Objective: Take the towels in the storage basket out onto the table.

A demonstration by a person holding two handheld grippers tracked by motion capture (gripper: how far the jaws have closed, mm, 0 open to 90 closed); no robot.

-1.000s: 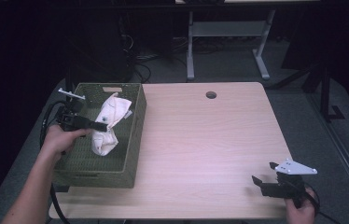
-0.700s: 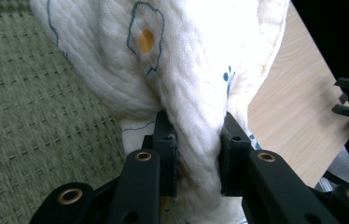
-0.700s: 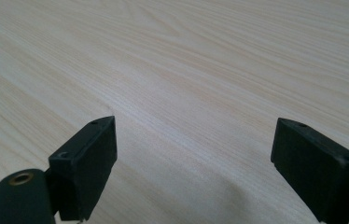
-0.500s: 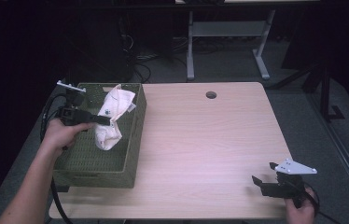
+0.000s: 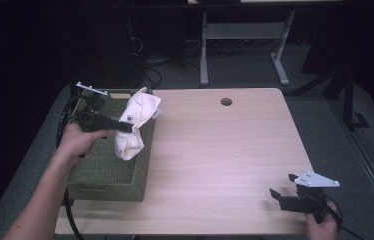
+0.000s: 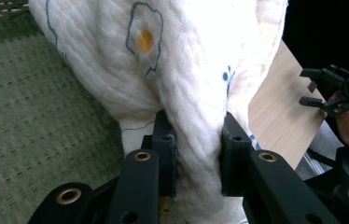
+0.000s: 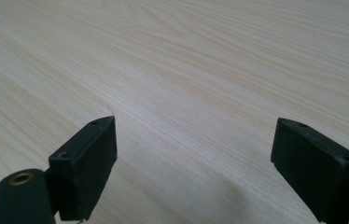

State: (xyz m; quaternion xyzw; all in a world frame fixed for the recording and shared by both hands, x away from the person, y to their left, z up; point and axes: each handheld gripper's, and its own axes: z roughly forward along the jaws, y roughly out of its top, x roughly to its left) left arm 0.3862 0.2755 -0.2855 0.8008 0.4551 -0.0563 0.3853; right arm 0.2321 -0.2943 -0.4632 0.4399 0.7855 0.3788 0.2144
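The left gripper has its jaws pinched tight on a white cloth. The cloth hangs in the air over the right side of a green basket. Part of it sticks up above the jaws and part droops down below them, over the basket's edge.

The cloth looks soft, light and floppy. It has a bumpy quilted feel and a little fried-egg picture on it. It will not break, and it should not slip, since cloth like this grips well. It will bend and swing, though. The jaws hold a bunched fold near the middle, so both ends dangle. To spread it out flat, a corner or an edge would be a better place to hold.

The right gripper rests low at the near right corner of the desk, with its jaws wide and nothing in them.

The desk is pale wood, smooth and flat, with lots of bare space beside the basket. The room around it is dark.
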